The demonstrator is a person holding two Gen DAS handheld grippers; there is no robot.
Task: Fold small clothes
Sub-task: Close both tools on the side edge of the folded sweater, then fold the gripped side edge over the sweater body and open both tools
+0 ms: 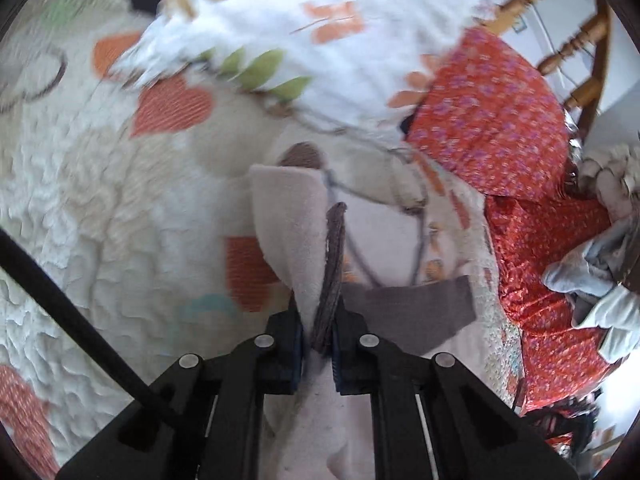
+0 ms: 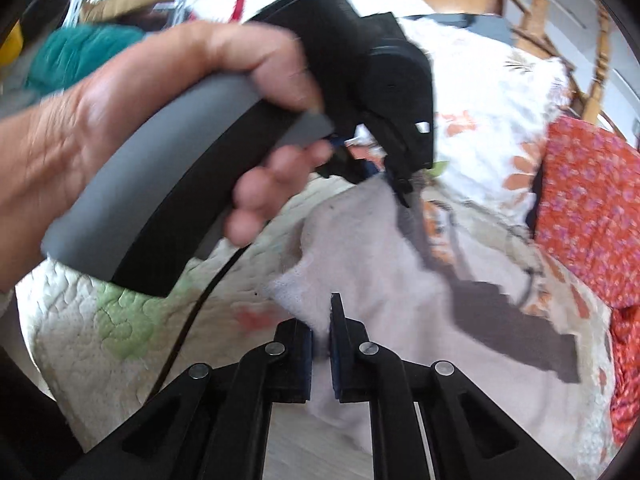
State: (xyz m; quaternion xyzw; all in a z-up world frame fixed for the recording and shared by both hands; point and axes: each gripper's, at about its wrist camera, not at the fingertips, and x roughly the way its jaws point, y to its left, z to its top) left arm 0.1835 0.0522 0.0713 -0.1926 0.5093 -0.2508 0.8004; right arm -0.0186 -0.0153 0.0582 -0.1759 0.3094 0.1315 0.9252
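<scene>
The pale fleece garment (image 1: 280,216), soft, light and floppy, hangs lifted over the quilted bed (image 1: 80,200), both the left gripper (image 1: 319,328) and right gripper (image 2: 320,344) clenched on its edge, best held near the corners.

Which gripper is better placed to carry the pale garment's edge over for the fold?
Probably left. The left gripper pinches the pale garment at its dark-trimmed edge; the right gripper holds plain cloth nearer.
</scene>
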